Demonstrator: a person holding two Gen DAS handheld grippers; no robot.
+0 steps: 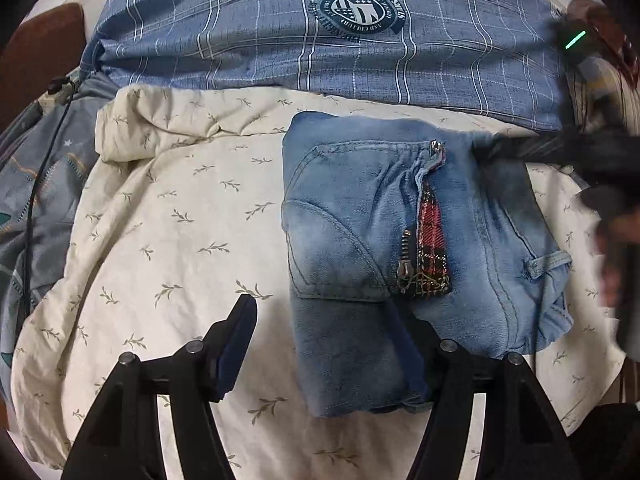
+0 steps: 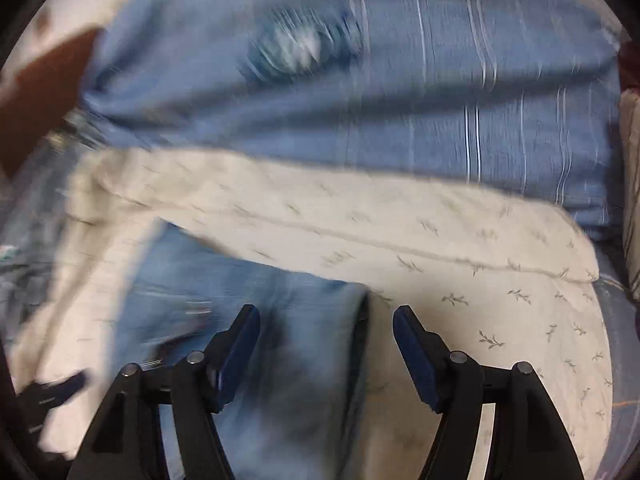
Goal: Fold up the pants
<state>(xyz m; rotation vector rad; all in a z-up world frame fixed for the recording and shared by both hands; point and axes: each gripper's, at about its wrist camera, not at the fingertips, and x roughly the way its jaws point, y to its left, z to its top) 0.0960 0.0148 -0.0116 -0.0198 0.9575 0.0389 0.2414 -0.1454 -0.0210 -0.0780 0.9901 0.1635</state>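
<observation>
Folded light-blue jeans (image 1: 360, 240) with a zip and a red tartan patch (image 1: 432, 232) lie on a cream leaf-print sheet (image 1: 180, 220). My left gripper (image 1: 326, 312) stands open at their near left corner. Its left finger (image 1: 240, 328) is over the sheet, while denim partly covers its right finger (image 1: 424, 344). Nothing is pinched. The other gripper shows as a dark blur (image 1: 560, 152) over the jeans' far right corner. In the blurred right wrist view, my right gripper (image 2: 326, 320) is open above the jeans (image 2: 240, 288), whose right edge runs between the fingers.
A blue plaid pillow (image 1: 280, 40) with a round emblem lies beyond the jeans. A brown cushion (image 1: 40, 48), a grey-blue blanket (image 1: 20, 208) and a black cable (image 1: 40, 176) are at the left. Cream sheet lies bare left of the jeans.
</observation>
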